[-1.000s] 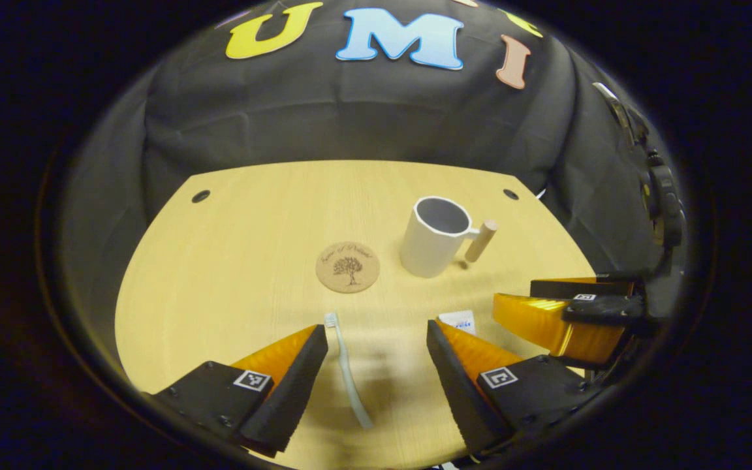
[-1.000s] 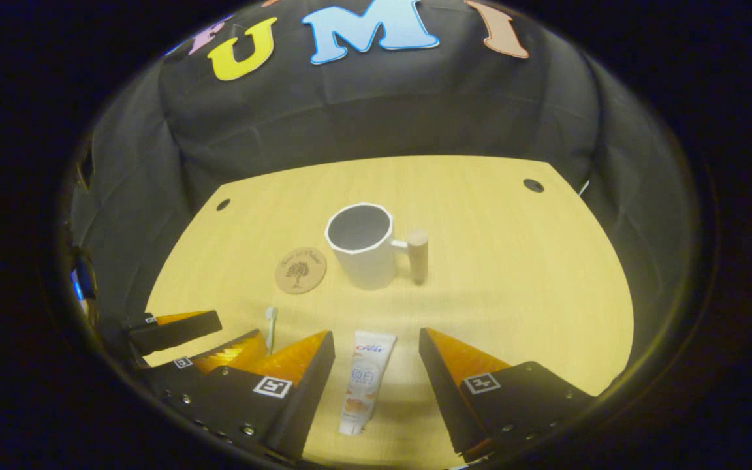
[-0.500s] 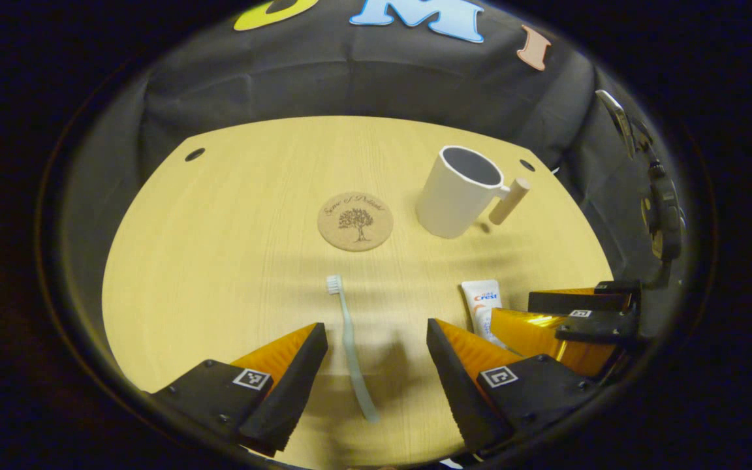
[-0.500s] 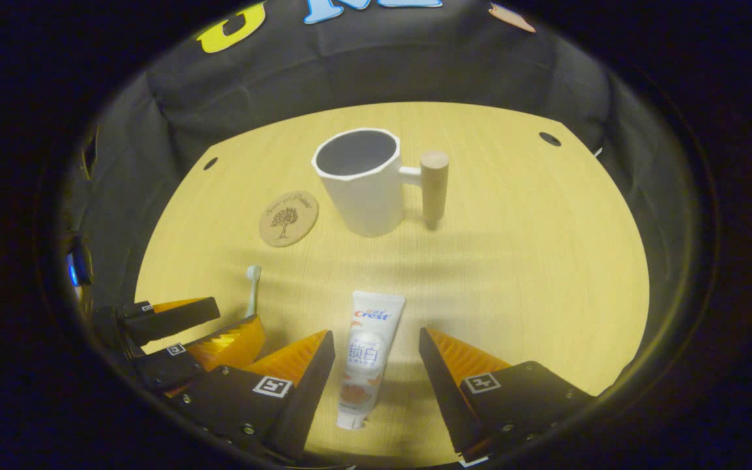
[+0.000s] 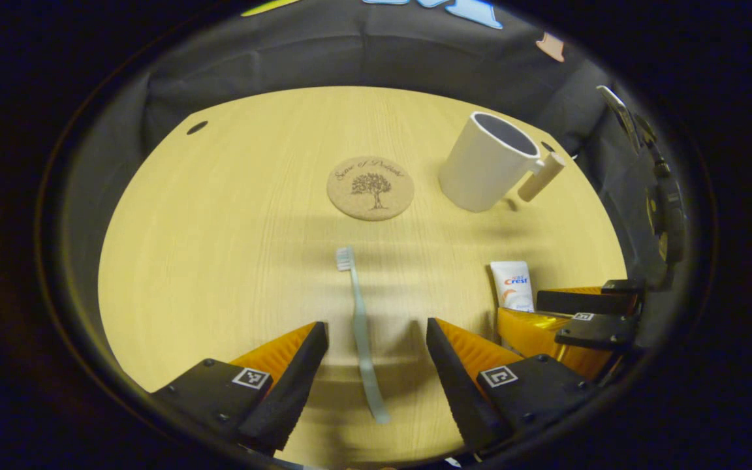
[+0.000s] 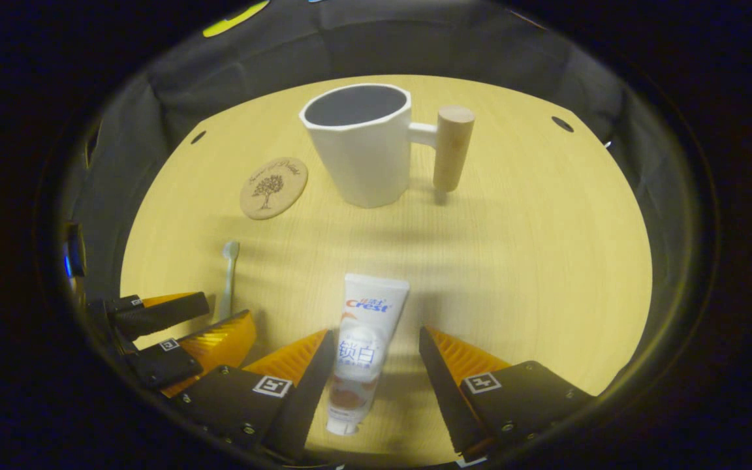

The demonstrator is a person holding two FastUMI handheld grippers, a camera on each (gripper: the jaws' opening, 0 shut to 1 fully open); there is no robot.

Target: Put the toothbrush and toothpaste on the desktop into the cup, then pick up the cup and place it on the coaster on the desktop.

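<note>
looks like the first step, both pickups at once; the left gripper (image 5: 376, 343) hangs spread over the toothbrush (image 5: 361, 333), whose handle lies between its fingers, untouched as far as i can tell; the right gripper (image 6: 376, 349) is spread astride the toothpaste (image 6: 364, 346) flat on the desktop (image 6: 532, 261); next each should drop and pinch; the cup (image 6: 363, 153) stands upright behind, the coaster (image 6: 273, 187) beside it; the tube's cap end sits low between the fingers, hard to make out; the cup's inside is dark

Toothpaste (image 5: 512, 285) lower end — hidden behind right tool (image 5: 562, 320)
</note>
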